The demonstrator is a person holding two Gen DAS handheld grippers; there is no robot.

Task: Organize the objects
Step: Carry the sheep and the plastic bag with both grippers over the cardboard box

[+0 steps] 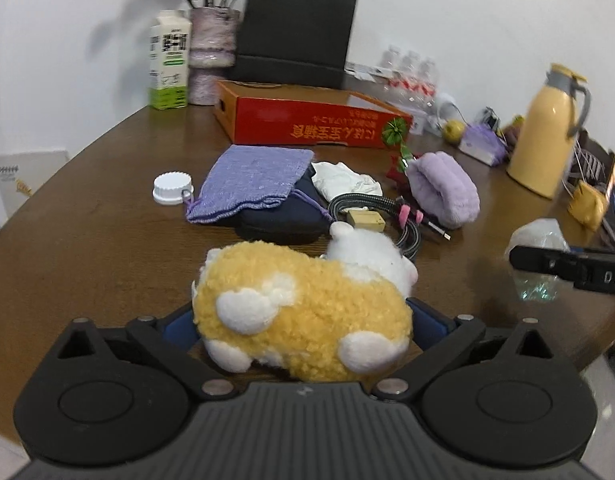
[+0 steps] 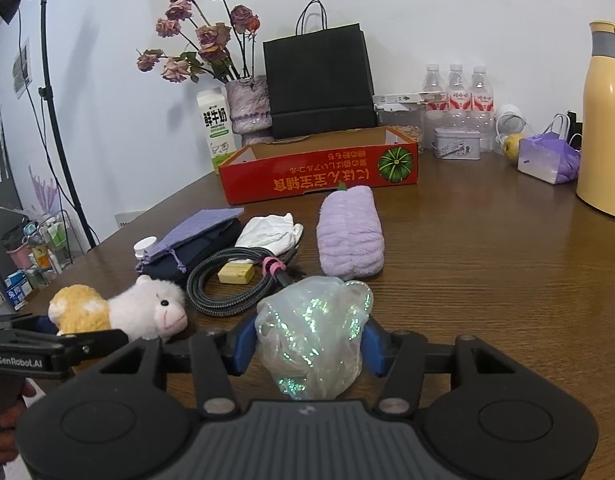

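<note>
My left gripper (image 1: pixel 303 320) is shut on a yellow and white plush sheep (image 1: pixel 303 304), its blue pads pressing both sides; the sheep rests low over the brown table (image 1: pixel 87 220). The sheep also shows in the right wrist view (image 2: pixel 119 312) at the left, with the left gripper (image 2: pixel 83 330) around it. My right gripper (image 2: pixel 309 340) is shut on a clear glittery plastic bag (image 2: pixel 313 336), which also shows in the left wrist view (image 1: pixel 537 256). An open red cardboard box (image 2: pixel 319 174) stands behind the clutter.
On the table lie a purple knit pouch (image 1: pixel 251 182) on a dark pouch (image 1: pixel 283 216), a white cap (image 1: pixel 172 187), white cloth (image 1: pixel 343 178), a coiled cable (image 2: pixel 235 280), a lilac fluffy roll (image 2: pixel 351 232). Behind stand a milk carton (image 2: pixel 217 128), vase, black bag (image 2: pixel 319 80), bottles, yellow jug (image 2: pixel 605 120).
</note>
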